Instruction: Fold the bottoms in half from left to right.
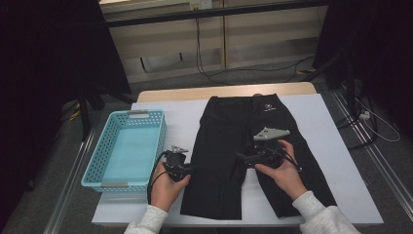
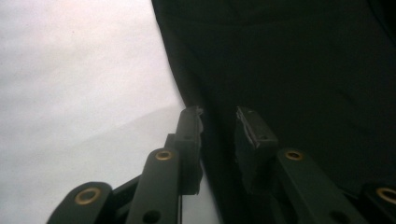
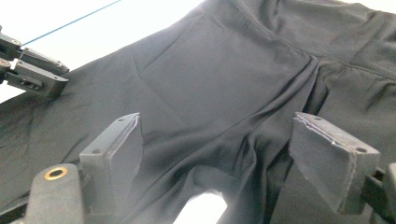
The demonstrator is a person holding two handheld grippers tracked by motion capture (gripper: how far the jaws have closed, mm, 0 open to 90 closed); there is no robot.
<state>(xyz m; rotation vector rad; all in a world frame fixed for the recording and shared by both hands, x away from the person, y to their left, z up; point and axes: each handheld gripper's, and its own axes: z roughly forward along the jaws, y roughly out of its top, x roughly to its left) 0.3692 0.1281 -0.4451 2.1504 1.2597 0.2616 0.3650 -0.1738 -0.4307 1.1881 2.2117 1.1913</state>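
White sheeting covers the table (image 1: 336,161), and on it one pair of black shorts (image 1: 229,146) lies flat, waist away from me. My left gripper (image 2: 219,122) straddles the outer hem of the leg on that side, jaws narrowed around the cloth edge; I cannot tell whether the pads bite yet. My right gripper (image 3: 215,154) hangs wide open over the crotch, fabric below it untouched. I judge the cloth light, limp and a little slick, so I would pinch hems or the waistband. Beyond the left fingers sits one blue basket (image 1: 97,165), empty. Two grippers, two hands.
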